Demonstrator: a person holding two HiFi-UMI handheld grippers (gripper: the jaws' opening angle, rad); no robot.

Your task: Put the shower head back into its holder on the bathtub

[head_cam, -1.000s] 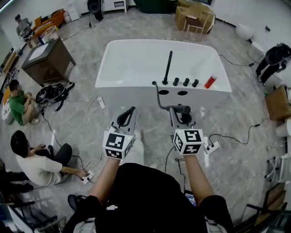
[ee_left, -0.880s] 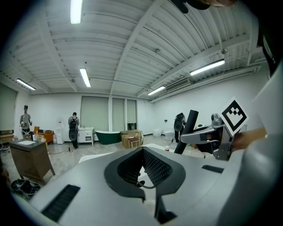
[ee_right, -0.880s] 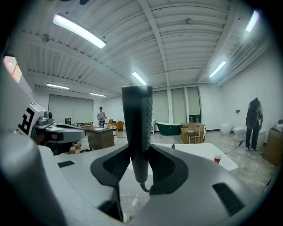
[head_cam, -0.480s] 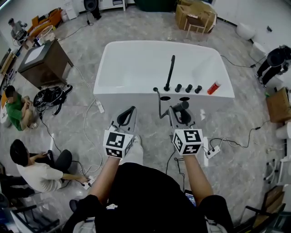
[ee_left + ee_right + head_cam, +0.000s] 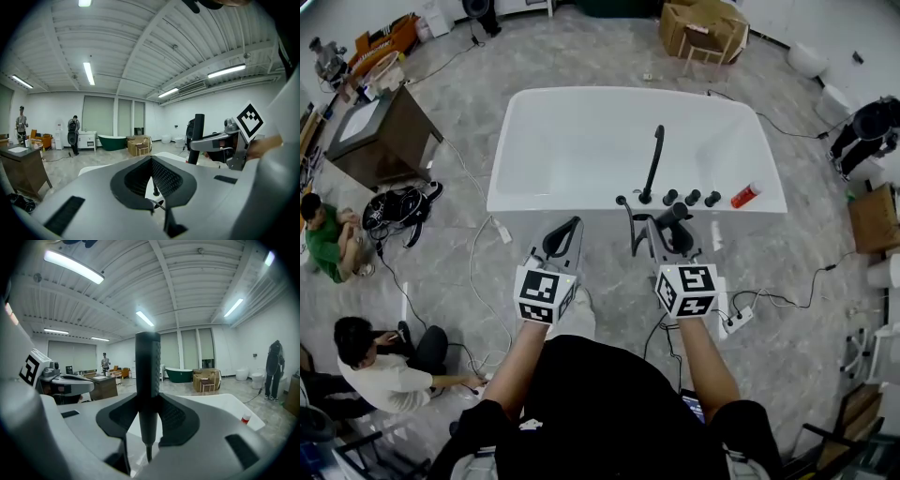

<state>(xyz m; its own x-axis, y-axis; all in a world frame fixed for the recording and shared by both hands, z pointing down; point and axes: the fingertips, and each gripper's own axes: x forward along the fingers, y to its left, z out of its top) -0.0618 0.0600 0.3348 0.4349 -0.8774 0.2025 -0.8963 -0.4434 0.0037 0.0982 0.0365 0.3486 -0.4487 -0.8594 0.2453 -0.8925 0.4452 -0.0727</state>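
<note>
Far left, two people sit on the floor, one in green, one in white, with a brown desk beyond them. My left tongs are held out in front of me near the bathtub's near wall. Tips are together and nothing is between them; through the slit behind the tips I only see the tub and the faucet. The white bathtub fills the middle. On its near rim stand a tall black faucet spout and a row of black knobs. My right tongs are clenched on the shower head, pads on both sides of its dark handle, which stands upright in the right gripper view. It sits in the air just at the tub's near rim, below the knobs. Its black hose curves off its left side. A red bottle lies on the rim right of the knobs. A power strip lies on the floor at right, and a person in black stands at far right.
</note>
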